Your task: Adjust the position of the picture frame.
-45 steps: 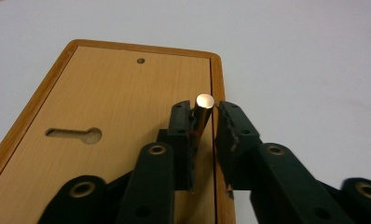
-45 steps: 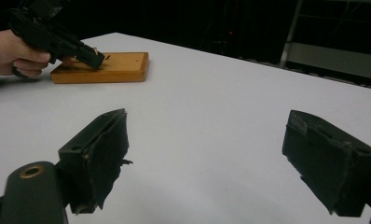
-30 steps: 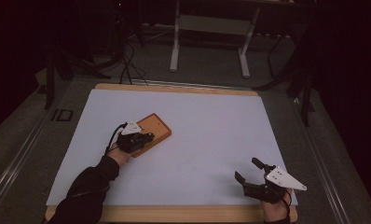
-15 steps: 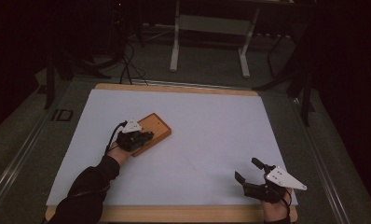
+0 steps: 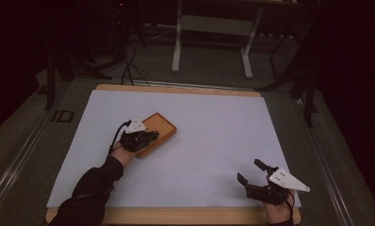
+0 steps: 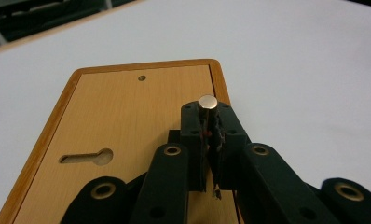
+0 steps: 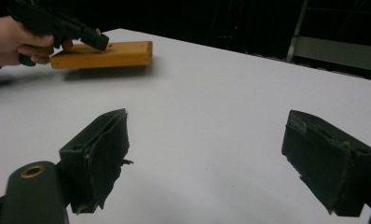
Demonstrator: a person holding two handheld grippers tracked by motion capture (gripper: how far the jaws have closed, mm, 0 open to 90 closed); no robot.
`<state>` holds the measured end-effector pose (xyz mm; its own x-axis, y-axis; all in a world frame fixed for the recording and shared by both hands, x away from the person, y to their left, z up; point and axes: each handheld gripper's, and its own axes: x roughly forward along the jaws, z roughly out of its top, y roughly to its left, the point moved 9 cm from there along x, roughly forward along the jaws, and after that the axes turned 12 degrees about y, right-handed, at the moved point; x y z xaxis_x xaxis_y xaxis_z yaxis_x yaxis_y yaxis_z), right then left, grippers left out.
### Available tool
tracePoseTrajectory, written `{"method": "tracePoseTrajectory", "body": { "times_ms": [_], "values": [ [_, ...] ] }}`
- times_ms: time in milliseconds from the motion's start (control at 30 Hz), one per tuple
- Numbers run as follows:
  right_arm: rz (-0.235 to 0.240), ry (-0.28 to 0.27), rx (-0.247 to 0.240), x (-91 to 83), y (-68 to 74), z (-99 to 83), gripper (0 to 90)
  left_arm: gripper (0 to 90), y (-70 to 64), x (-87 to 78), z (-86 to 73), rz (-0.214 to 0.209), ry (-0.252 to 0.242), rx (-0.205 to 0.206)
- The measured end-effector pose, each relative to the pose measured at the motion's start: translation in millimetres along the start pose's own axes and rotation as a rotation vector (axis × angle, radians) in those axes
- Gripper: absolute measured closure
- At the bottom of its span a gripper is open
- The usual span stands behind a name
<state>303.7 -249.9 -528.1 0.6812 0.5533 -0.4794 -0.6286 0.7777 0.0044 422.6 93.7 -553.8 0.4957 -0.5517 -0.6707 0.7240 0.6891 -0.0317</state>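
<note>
A flat wooden board (image 5: pixel 161 127) lies on the white table sheet (image 5: pixel 214 132), left of centre. In the left gripper view the board (image 6: pixel 127 112) shows a keyhole slot (image 6: pixel 86 158) and a small round hole (image 6: pixel 142 78). My left gripper (image 5: pixel 150 136) hovers over the board's near right edge, shut on a small metal pin (image 6: pixel 207 102) that stands upright between its jaws. My right gripper (image 5: pixel 249 171) rests near the table's front right, open with nothing between its fingers (image 7: pixel 99 149). From the right gripper view the board (image 7: pixel 104 53) and the left gripper (image 7: pixel 88 37) show far off at upper left.
The white sheet covers a wood-edged table (image 5: pixel 176 216). A white metal stand (image 5: pixel 209 28) and cables (image 5: pixel 129 61) sit on the dark floor beyond the far edge. Broad bare sheet lies between the two grippers.
</note>
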Motion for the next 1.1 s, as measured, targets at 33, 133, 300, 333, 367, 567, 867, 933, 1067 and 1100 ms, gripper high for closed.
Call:
{"method": "tracePoseTrajectory", "body": {
  "times_ms": [33, 133, 300, 333, 367, 567, 867, 933, 1067, 1100],
  "values": [
    [-0.001, 0.000, -0.001, -0.1, 0.0, 0.0, 14.1, 85.2, -2.1, -1.7, 3.5, 0.000, 0.003, 0.006],
    [-0.001, 0.000, 0.000, -0.1, -0.1, 0.0, 14.1, 85.2, -11.7, -6.4, 14.8, -0.023, -0.007, 0.022],
    [-0.001, 0.000, -0.001, -0.1, 0.0, 0.2, 14.1, 85.2, -33.4, -9.2, 32.4, -0.057, -0.030, 0.059],
    [-0.001, -0.001, 0.000, -0.2, 0.1, 0.3, 14.1, 85.2, -38.0, -8.5, 35.5, -0.063, -0.032, 0.068],
    [-0.001, -0.001, 0.000, -0.2, 0.1, 0.4, 14.1, 85.2, -41.9, -7.4, 38.3, -0.068, -0.031, 0.076],
    [-0.001, -0.004, 0.000, -1.1, -0.1, 0.7, 14.1, 85.2, -60.4, 5.6, 48.5, -0.096, -0.018, 0.097],
    [0.002, -0.010, 0.000, -2.4, -0.5, 1.2, 14.2, 85.1, -78.3, 30.3, 52.7, -0.115, -0.002, 0.119],
    [0.002, -0.011, -0.001, -2.7, -0.4, 1.2, 14.1, 85.1, -79.8, 35.0, 52.5, -0.114, 0.001, 0.116],
    [0.003, -0.011, -0.002, -3.0, -0.3, 1.2, 14.1, 85.1, -83.4, 44.3, 49.7, -0.103, 0.018, 0.124],
    [0.004, -0.011, -0.003, -3.1, -0.2, 1.2, 14.1, 85.1, -83.8, 45.5, 49.1, -0.104, 0.018, 0.124]
  ]
}}
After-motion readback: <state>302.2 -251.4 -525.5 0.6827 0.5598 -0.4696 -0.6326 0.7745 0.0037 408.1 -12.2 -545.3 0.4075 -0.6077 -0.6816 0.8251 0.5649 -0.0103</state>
